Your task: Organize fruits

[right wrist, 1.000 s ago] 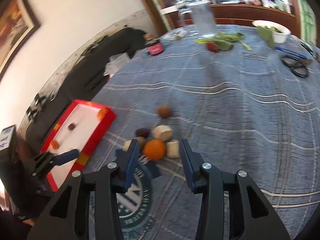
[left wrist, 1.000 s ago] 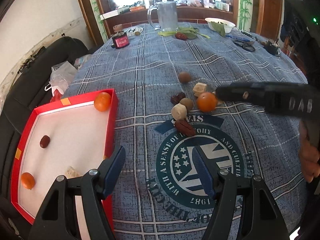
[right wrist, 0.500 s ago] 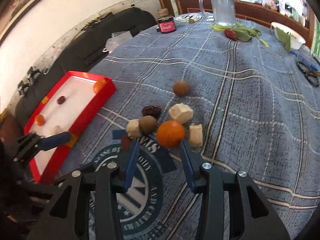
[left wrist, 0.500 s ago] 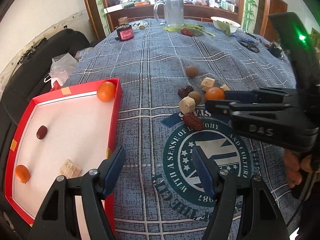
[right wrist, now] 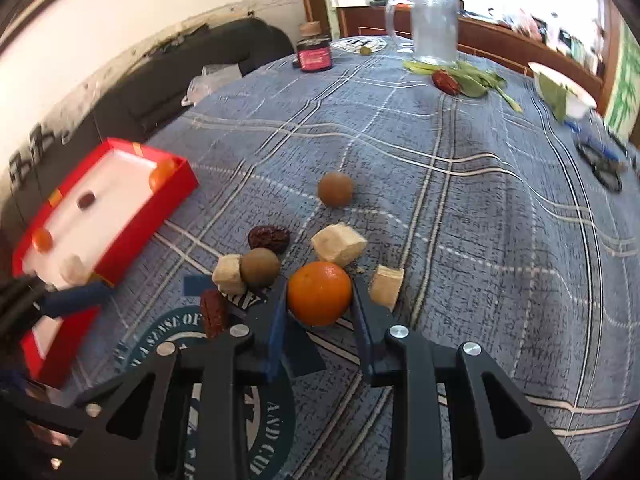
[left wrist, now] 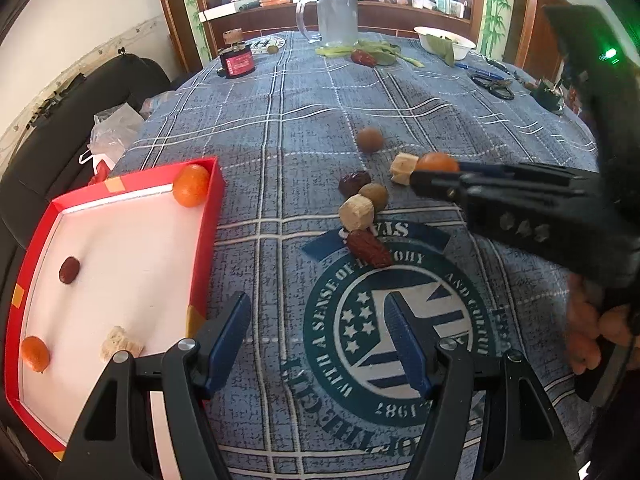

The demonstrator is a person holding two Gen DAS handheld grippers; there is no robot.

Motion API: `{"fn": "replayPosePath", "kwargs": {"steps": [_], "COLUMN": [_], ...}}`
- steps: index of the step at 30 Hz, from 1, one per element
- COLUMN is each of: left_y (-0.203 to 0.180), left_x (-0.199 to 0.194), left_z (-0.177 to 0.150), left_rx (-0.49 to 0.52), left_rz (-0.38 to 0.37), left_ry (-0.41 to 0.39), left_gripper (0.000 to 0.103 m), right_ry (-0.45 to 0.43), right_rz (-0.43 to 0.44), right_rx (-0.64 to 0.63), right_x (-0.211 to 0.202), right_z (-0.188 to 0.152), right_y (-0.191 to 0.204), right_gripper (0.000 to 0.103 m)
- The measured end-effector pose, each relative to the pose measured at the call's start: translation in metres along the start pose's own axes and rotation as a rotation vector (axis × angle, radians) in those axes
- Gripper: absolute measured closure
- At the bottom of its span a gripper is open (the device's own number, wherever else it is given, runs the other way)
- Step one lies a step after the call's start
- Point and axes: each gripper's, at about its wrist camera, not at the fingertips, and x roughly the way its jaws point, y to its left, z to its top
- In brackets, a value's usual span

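Note:
A small orange (right wrist: pixel 319 293) lies on the blue checked tablecloth between the fingers of my right gripper (right wrist: pixel 318 300). Its jaws are closing, and both pads touch the orange's sides. From the left wrist view the right gripper (left wrist: pixel 434 174) reaches in from the right, half hiding the orange (left wrist: pixel 437 161). Around it lie beige cubes (right wrist: pixel 338 243), a brown round fruit (right wrist: pixel 260 267), a dark date (right wrist: pixel 269 238) and a red date (right wrist: pixel 214 312). My left gripper (left wrist: pixel 318 340) hangs open and empty over the cloth beside the red tray (left wrist: pixel 210 216), which holds two oranges, a date and a cube.
A second brown round fruit (right wrist: pixel 335 189) sits alone farther back. At the far end of the table stand a glass mug (left wrist: pixel 336 16), a dark jar (left wrist: pixel 236 60), greens with a red fruit (left wrist: pixel 364 56), a white bowl (left wrist: pixel 444 40) and scissors (left wrist: pixel 494 86). A hand (left wrist: pixel 588 328) holds the right gripper.
The right gripper came forward and down until the orange sat between its fingers, then its jaws narrowed onto it. The left gripper stayed where it was, open.

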Motion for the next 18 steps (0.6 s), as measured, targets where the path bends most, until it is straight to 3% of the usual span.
{"fn": "replayPosePath", "kwargs": {"steps": [6,14,16,18], "left_y": [-0.011,-0.02,-0.022,-0.022], "left_x": [0.006,0.021,0.026,0.03], "left_z": [0.01,0.021,0.022,0.022], "left_rx": [-0.001,-0.031,-0.038,-0.041], "left_rz": [-0.017,-0.042,-0.041,-0.041], "left_ry": [0.003,-0.004,0.0,0.006], "left_gripper": [0.034,0.035,0.039,0.051], "right_ry": [-0.065,-0.053,-0.059,-0.061], "right_rz": [0.044,0.038,0.041,0.043], "right_rx": [0.099,0.191,0.191,0.187], "right_x": [-0.023,-0.025,-0.027,-0.028], "right_z": [0.005,0.005,0.005,0.005], "right_y": [-0.017,-0.035,-0.035,-0.033], "right_gripper": [0.07,0.07,0.07,0.07]}}
